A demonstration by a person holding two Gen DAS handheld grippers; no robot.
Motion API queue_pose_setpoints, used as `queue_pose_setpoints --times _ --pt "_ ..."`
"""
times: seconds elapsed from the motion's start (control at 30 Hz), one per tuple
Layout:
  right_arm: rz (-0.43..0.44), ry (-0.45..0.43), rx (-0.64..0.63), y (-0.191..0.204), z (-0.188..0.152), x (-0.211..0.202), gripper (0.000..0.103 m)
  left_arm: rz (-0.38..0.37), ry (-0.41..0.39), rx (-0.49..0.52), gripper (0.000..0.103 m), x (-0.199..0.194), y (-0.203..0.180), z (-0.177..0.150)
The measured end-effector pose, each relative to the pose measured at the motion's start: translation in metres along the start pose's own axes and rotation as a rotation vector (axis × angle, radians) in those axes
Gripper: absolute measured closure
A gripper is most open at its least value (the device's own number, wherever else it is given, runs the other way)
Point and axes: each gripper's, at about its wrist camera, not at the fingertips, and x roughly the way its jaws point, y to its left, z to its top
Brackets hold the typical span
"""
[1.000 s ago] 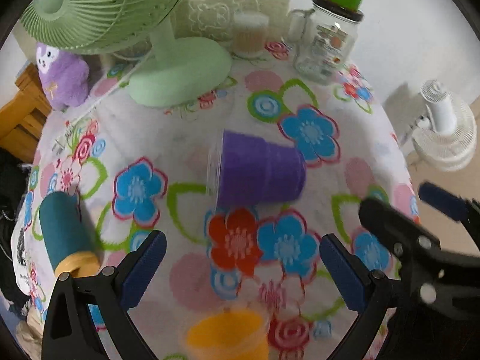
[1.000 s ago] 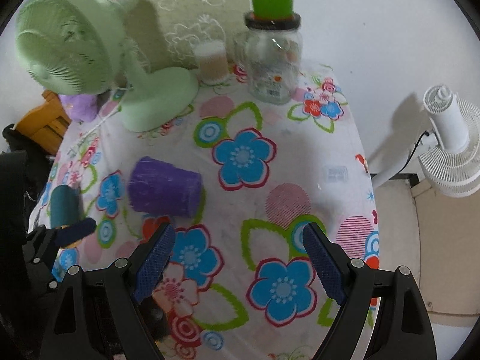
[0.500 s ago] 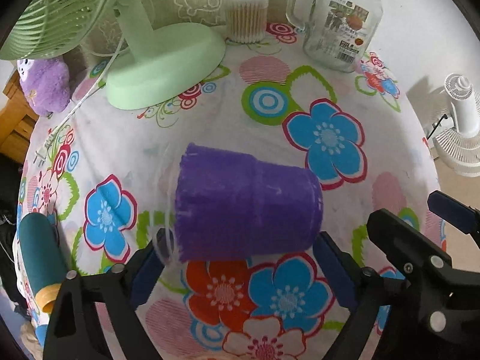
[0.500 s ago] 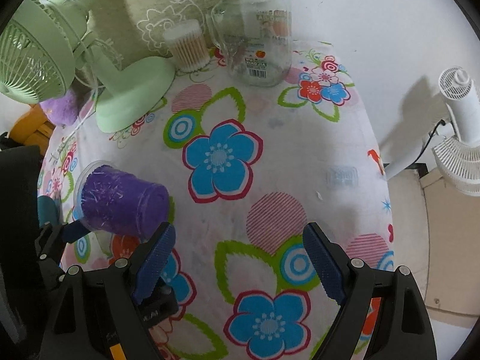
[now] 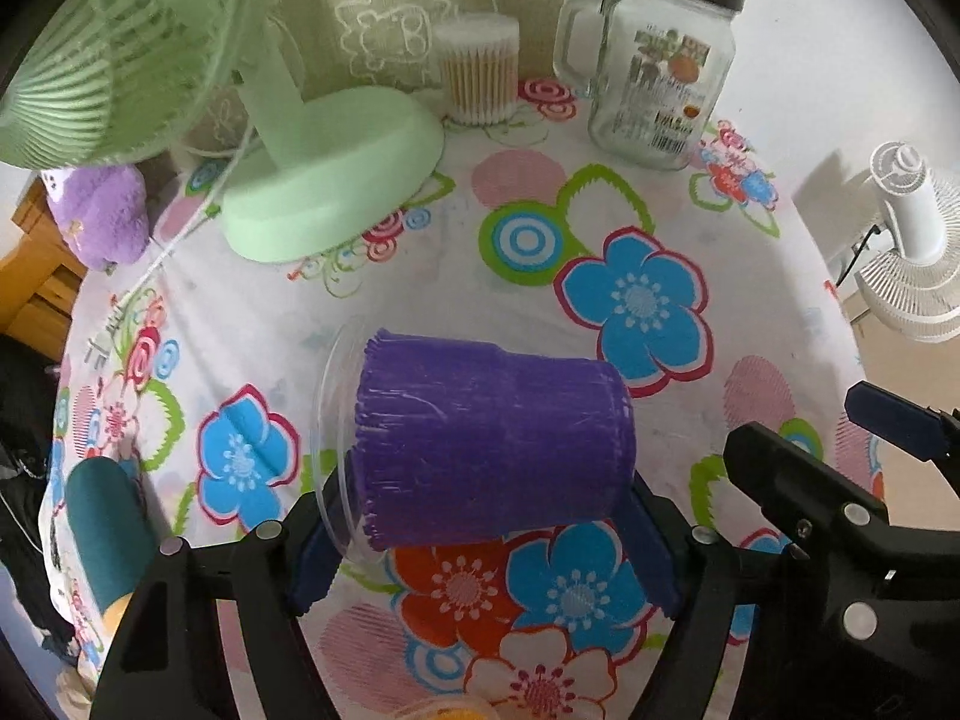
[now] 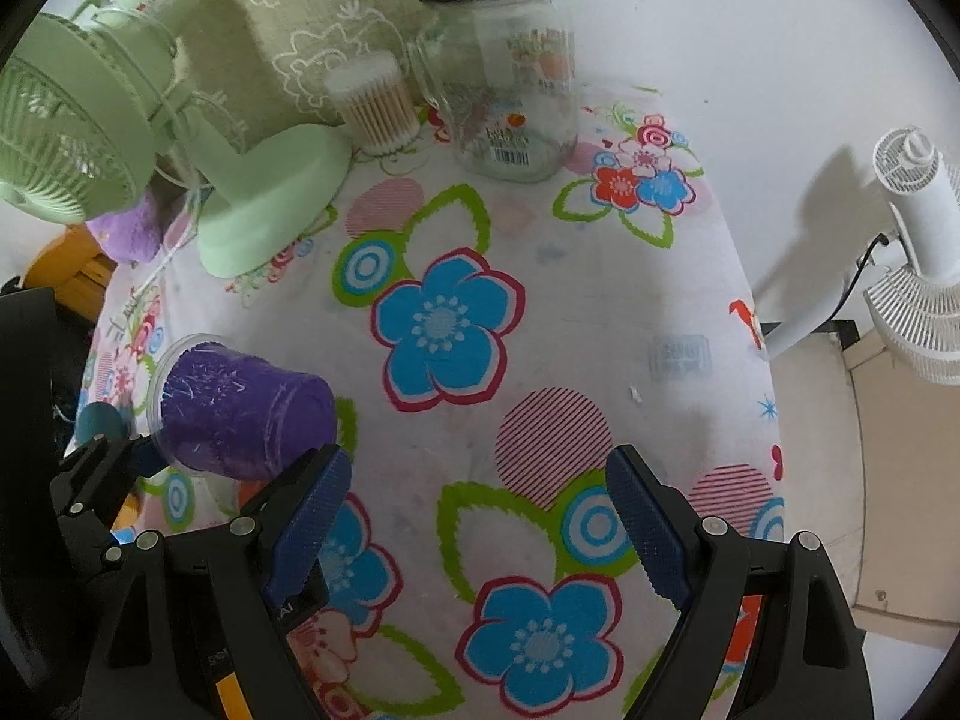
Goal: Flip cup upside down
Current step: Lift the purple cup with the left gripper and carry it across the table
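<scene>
Counter (image 5: 420, 276): it has a flowery cloth on top.
Green fan (image 5: 324, 180): at the back left.
Glass jar (image 5: 654, 90): at the back; I cannot tell what is inside.
Purple cup (image 5: 486, 444): on its side, rim to the left, between the left jaws.
Cotton swab tub (image 5: 477, 69): full of swabs, beside the jar.
Left gripper (image 5: 480, 546): jaws squeeze the cup, rim and bottom.
Right gripper (image 6: 480, 516): jaws wide, holding nothing, next to the cup.

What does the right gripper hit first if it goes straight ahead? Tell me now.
Most likely nothing but the flowered tablecloth: the right gripper is open over bare cloth. Farther along that line stands the glass jar, though depth is hard to judge. The purple cup lies off to its left.
</scene>
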Motion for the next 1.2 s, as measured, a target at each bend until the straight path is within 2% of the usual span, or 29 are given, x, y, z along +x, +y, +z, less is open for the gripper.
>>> queue_pose_setpoints --times 0.33,0.53,0.87,1.2 --pt "-0.014 -0.065 0.010 0.026 -0.018 -0.059 0.014 -0.039 -0.062 0.029 0.022 -0.054 0.015 -0.022" --pt "-0.019 -0.086 0.022 0.049 -0.038 -0.089 0.014 -0.059 -0.105 0.104 0.022 -0.088 0.030 -0.041" --pt "0.006 -0.114 0.039 0.085 -0.085 -0.126 0.014 -0.103 -0.144 0.210 0.022 -0.135 0.052 -0.088" --pt "-0.033 -0.157 0.037 0.117 -0.146 -0.142 0.014 -0.179 -0.121 0.323 0.022 -0.149 0.077 -0.148"
